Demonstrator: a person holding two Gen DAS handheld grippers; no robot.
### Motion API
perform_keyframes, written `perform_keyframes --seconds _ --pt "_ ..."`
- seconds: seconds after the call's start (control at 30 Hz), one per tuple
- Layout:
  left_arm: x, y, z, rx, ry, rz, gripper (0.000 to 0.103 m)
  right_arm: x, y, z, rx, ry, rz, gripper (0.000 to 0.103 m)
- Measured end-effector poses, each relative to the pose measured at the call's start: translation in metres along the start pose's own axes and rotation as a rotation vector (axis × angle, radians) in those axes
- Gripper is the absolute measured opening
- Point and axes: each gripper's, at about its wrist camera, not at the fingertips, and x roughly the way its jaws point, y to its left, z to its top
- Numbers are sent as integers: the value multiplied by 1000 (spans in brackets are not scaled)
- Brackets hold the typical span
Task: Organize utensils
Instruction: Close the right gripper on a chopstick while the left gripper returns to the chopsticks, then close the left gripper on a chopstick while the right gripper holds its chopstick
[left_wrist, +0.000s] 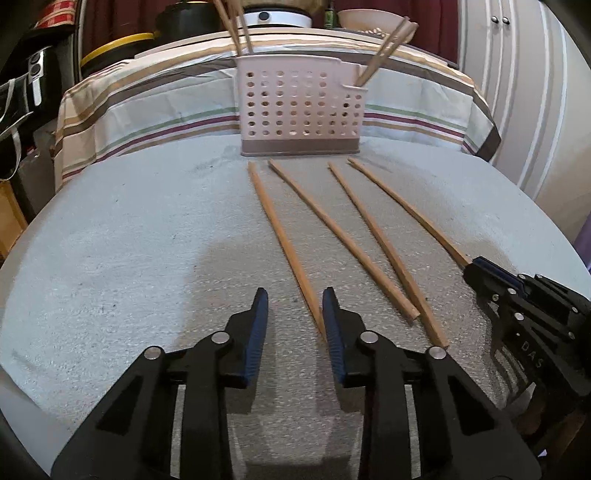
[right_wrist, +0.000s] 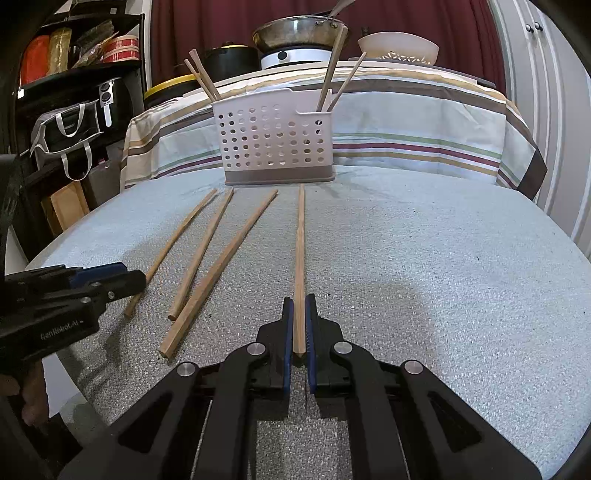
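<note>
I read this as a home kitchen: beyond the tabletop's far edge, a wok (right_wrist: 301, 31) sits on a white cooker (right_wrist: 295, 57), beside a perforated white bowl (right_wrist: 398, 46); a striped cloth (right_wrist: 406, 122) drapes the counter, white cupboard doors (right_wrist: 535, 55) stand right, cluttered shelves (right_wrist: 81, 55) left.

Dark red curtain (right_wrist: 221, 22) behind; white cabinet (right_wrist: 535, 55) right.

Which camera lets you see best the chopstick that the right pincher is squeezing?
The right wrist view. There the chopstick runs straight up the middle, its near end pinched in the right gripper. In the left wrist view it lies far right, and the right gripper hides its near end.
</note>
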Motion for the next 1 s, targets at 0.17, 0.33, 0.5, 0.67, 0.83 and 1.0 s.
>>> perform_keyframes --seconds 0.17,0.33,0.5,0.67,0.83,1.0 --pt "-1 -2 -5 2 3 -2 23 0 0 0 1 -3 0 7" --pt "-2 -1 -7 -8 -8 9 23 0 0 0 0 -2 0 7" --pt "-1 8 -7 -39 -21 9 21 0 1 0 3 -7 1 7" --pt "-1 3 -10 -19 -54 -7 21 -1 2 0 4 -11 1 7" --pt "0 4 -11 -21 -61 -18 8 -1 2 0 4 -15 3 7" --pt "-1 5 -10 -30 -59 -21 7 -1 2 0 3 -16 3 7"
